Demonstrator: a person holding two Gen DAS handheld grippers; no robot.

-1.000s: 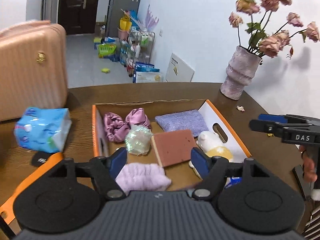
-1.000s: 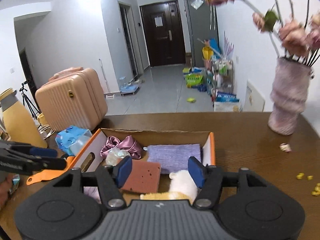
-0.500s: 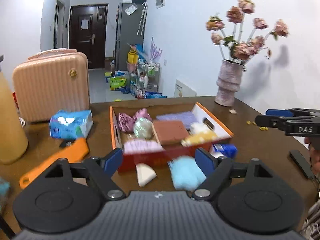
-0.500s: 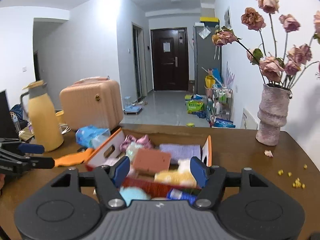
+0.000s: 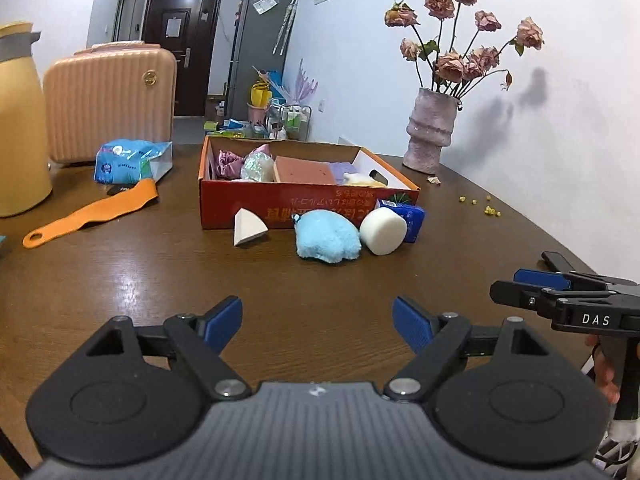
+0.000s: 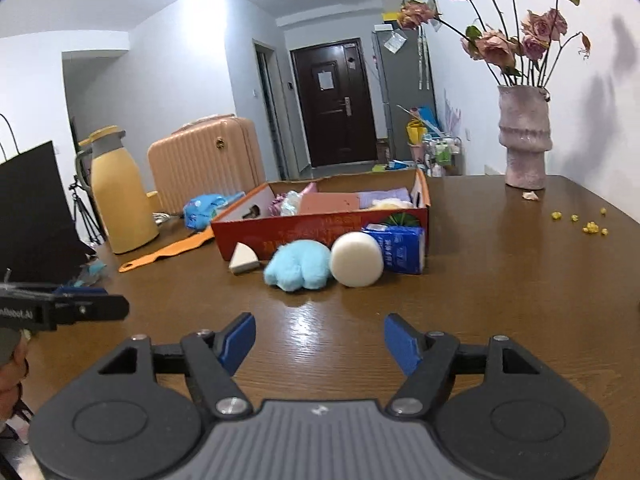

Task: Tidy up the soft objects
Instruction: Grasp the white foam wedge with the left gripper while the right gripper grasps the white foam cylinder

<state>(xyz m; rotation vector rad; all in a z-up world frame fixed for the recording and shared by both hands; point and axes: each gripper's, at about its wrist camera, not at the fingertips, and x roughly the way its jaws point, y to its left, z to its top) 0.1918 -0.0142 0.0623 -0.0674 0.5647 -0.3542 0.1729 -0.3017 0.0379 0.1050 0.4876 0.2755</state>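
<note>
An orange cardboard box (image 5: 308,204) (image 6: 320,230) stands mid-table, holding a brown sponge (image 5: 305,169), purple cloths and other soft items. In front of it lie a white wedge sponge (image 5: 247,227) (image 6: 243,260), a fluffy blue toy (image 5: 327,235) (image 6: 299,265), a white round sponge (image 5: 383,230) (image 6: 357,253) and a blue tissue pack (image 5: 408,216) (image 6: 400,247). My left gripper (image 5: 318,322) and right gripper (image 6: 319,338) hover over bare table well short of these things. Both sets of jaws are opening, with nothing between them. Each gripper shows at the edge of the other's view.
A pink vase of dried roses (image 5: 430,136) (image 6: 525,136) stands at the back right, yellow crumbs (image 6: 588,226) near it. On the left are an orange shoehorn (image 5: 92,214), a blue tissue bag (image 5: 128,160), a yellow jug (image 6: 120,192), a black bag (image 6: 32,208) and a pink suitcase (image 5: 108,96).
Both grippers have drawn back from over the box to the near side of the table and sunk lower. Their jaws have widened. The loose items in front of the box have come into view.
</note>
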